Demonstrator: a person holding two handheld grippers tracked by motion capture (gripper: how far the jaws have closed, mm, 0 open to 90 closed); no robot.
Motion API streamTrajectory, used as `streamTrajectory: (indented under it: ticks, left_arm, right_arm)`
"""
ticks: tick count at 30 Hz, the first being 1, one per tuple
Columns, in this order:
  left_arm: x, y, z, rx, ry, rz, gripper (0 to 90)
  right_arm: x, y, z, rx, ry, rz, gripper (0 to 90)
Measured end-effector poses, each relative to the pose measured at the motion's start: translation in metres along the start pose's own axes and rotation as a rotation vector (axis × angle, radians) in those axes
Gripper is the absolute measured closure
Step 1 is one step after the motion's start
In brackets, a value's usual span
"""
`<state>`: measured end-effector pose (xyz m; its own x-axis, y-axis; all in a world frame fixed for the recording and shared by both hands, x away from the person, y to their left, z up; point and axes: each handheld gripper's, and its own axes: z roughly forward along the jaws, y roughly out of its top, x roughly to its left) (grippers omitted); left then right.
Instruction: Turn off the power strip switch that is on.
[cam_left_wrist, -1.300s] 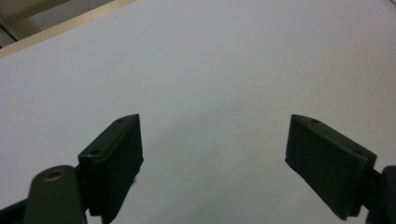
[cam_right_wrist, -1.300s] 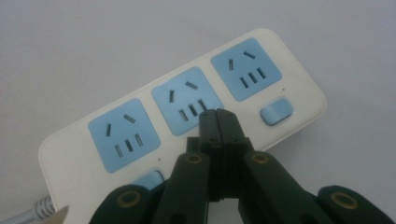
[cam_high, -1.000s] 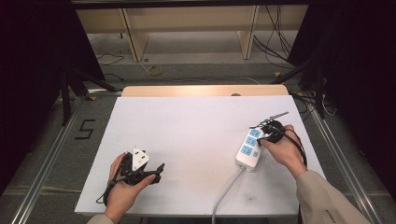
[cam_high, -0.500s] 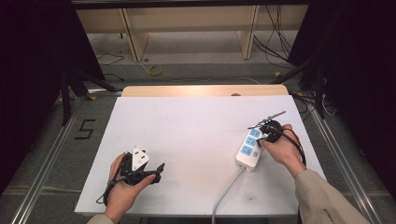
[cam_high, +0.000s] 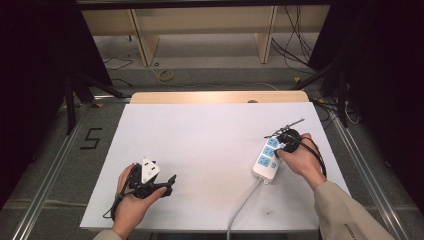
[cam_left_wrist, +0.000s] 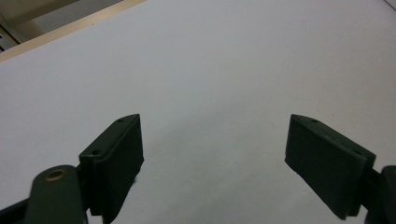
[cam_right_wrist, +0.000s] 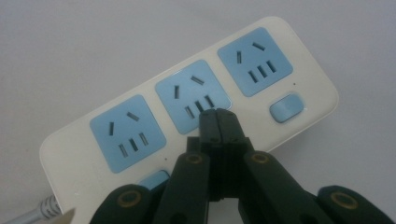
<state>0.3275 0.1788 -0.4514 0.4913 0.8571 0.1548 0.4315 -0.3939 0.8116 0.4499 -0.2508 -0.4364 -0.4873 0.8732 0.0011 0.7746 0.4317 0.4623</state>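
A white power strip (cam_high: 266, 158) with three blue sockets lies at the right of the white table (cam_high: 210, 145), its grey cord (cam_high: 240, 207) running off the front edge. My right gripper (cam_high: 278, 145) is shut and empty. Its closed tips sit over the strip's middle socket (cam_right_wrist: 192, 95) in the right gripper view, where the strip (cam_right_wrist: 93, 140) lies with a blue switch (cam_right_wrist: 286, 108) near one end. My left gripper (cam_high: 170, 181) rests low at the front left. In the left gripper view it (cam_left_wrist: 212, 149) stands wide open over bare table.
A wooden strip (cam_high: 215, 97) edges the table's far side. Beyond it are shelf legs and cables on the floor. A "5" mark (cam_high: 91, 138) is on the floor at the left, and metal rails run along both sides.
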Motion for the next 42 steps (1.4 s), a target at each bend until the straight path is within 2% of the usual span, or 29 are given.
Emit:
streamTrajectory:
  ticks: [8,10,18,19,20,22,23,29,36,42]
  left_arm:
    - [0.0004,0.0001,0.0001,0.000,-0.002,-0.001,18.8]
    - [0.0006,0.0003,-0.0003,-0.002,-0.002,0.000,18.8]
    - [0.0005,0.0005,-0.0002,-0.001,-0.001,0.001,18.8]
    - [0.0005,0.0006,-0.0002,-0.002,0.000,0.000,18.8]
    - [0.0005,0.0006,-0.0001,-0.001,-0.001,0.001,18.8]
    - [0.0004,0.0006,-0.0001,0.001,-0.002,0.001,18.8]
    - [0.0003,0.0004,0.0000,0.000,-0.001,0.000,18.8]
    - [0.0005,0.0001,0.0000,-0.001,-0.001,-0.001,18.9]
    - [0.0004,0.0005,-0.0003,-0.001,0.002,0.000,18.8]
    - [0.0010,0.0005,-0.0007,-0.003,0.004,-0.002,18.8]
  right_arm:
    - [-0.0006,0.0004,0.0000,-0.003,0.003,0.006,90.0]
    - [-0.0013,0.0004,-0.0003,-0.006,-0.020,-0.004,90.0]
    - [-0.0013,0.0006,-0.0006,-0.002,-0.016,-0.006,90.0]
    - [-0.0009,0.0006,-0.0006,0.006,0.009,0.001,90.0]
    - [-0.0007,0.0006,-0.0005,0.008,0.012,-0.002,90.0]
    - [-0.0001,0.0010,-0.0006,0.008,-0.004,-0.013,90.0]
    - [0.0015,0.0021,-0.0009,0.015,-0.044,-0.034,90.0]
    - [-0.0002,0.0015,-0.0010,0.012,-0.034,-0.018,90.0]
    - [0.0015,0.0035,-0.0006,0.030,-0.043,-0.033,90.0]
    - [-0.0004,0.0034,-0.0004,0.031,-0.031,-0.016,90.0]
